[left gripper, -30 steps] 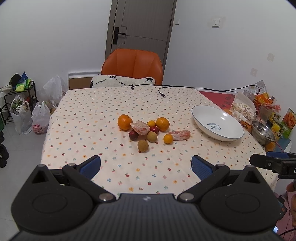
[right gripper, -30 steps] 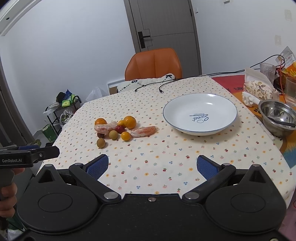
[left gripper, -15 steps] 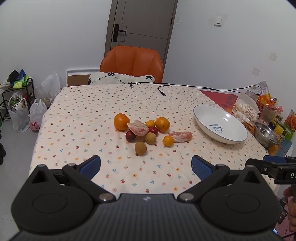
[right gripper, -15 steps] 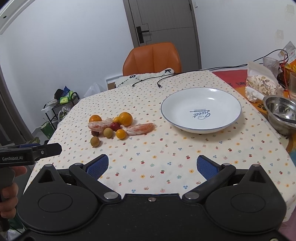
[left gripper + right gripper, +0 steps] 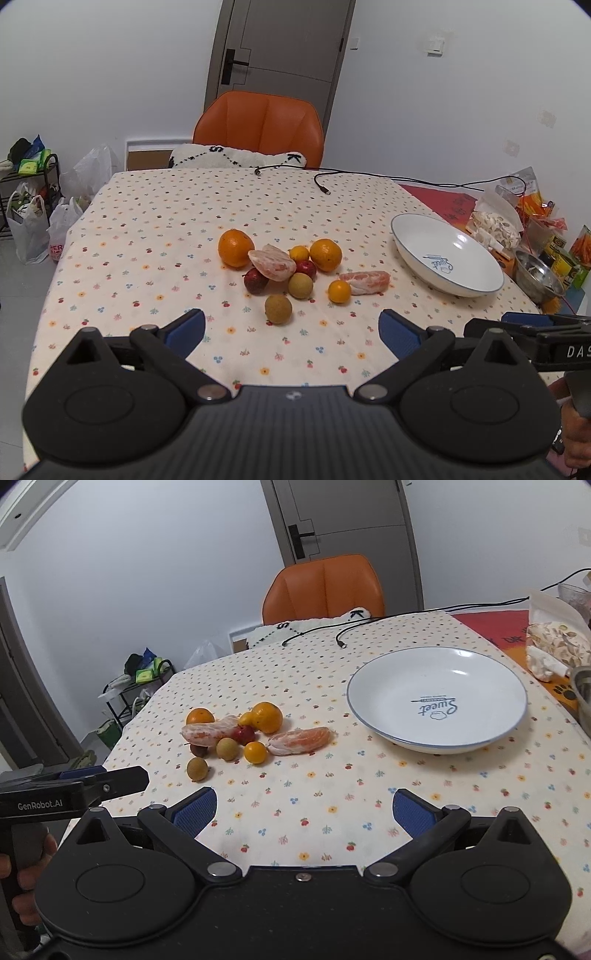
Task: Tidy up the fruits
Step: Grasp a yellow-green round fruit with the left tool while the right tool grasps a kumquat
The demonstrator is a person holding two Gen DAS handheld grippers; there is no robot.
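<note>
A cluster of fruit lies mid-table: two oranges (image 5: 235, 247) (image 5: 325, 254), peeled citrus pieces (image 5: 272, 264) (image 5: 365, 282), small yellow fruits (image 5: 339, 291), dark red fruits (image 5: 255, 281) and brownish round fruits (image 5: 278, 309). An empty white plate (image 5: 476, 282) (image 5: 373, 672) sits to the right of the fruit. My left gripper (image 5: 291, 328) is open, short of the brown fruit. Nothing sits between the fingers of my right gripper (image 5: 304, 808), which is open over bare cloth near the front edge, with the peeled segment (image 5: 300, 740) ahead.
An orange chair (image 5: 260, 133) stands at the table's far side, with a black cable (image 5: 369, 175) on the cloth. Snack bags (image 5: 495, 225) and a steel bowl (image 5: 537, 273) crowd the right edge. Plastic bags and a rack (image 5: 29, 206) stand on the floor at left.
Both grippers have moved forward toward the table; the fruit and the plate now appear larger and closer. Both stay open.
</note>
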